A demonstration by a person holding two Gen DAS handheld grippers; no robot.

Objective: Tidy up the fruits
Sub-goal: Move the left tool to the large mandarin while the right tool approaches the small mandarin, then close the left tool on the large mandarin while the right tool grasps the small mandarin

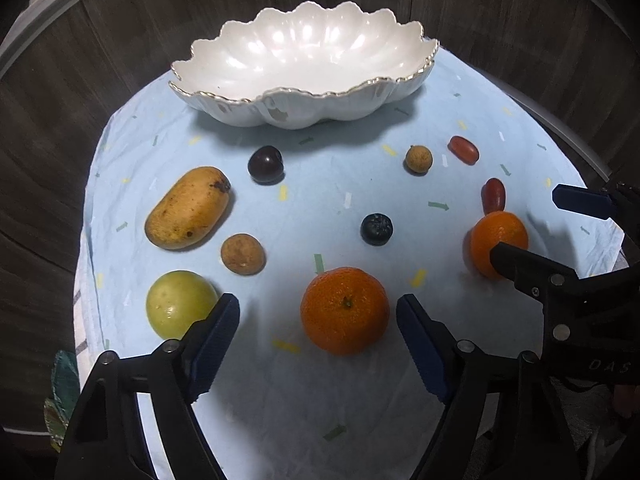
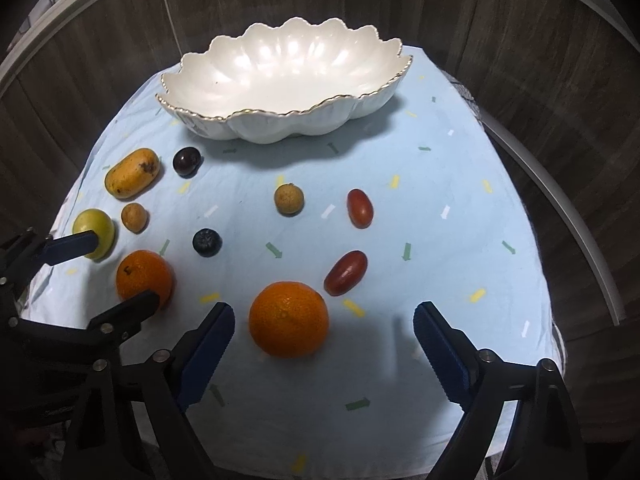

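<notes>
A round table (image 1: 280, 400) stood covered by a pale blue cloth (image 2: 440, 184) printed with small arrows, and dark wood-grain flooring showed around it. At the far side sat an empty white scalloped bowl (image 1: 304, 96) with a gilt rim.

The left hand-held gripper (image 1: 318, 322) hung low over the cloth with its jaws parted and nothing clamped; an orange (image 1: 345, 310) lay between its blue pads, apparently clear of both. The right hand-held gripper (image 2: 324, 326) was likewise released, with a second orange (image 2: 289, 319) lying between its pads, nearer the left one, not touching either.

To the left lay a yellow mango (image 1: 188, 208), a green round fruit (image 1: 181, 304) partly behind the left gripper's finger, and a brown longan (image 1: 243, 253). A dark plum (image 1: 265, 164) sat close to the bowl, and a small blackish fruit (image 1: 376, 229), hard to identify, lay in the middle of the cloth. Further right were a smaller longan (image 2: 289, 199) and two red oblong fruits, one (image 2: 359, 208) well out on the cloth, the other (image 2: 345, 273) just beside the second orange. The path from each orange to the bowl was crossed only by these small fruits.
</notes>
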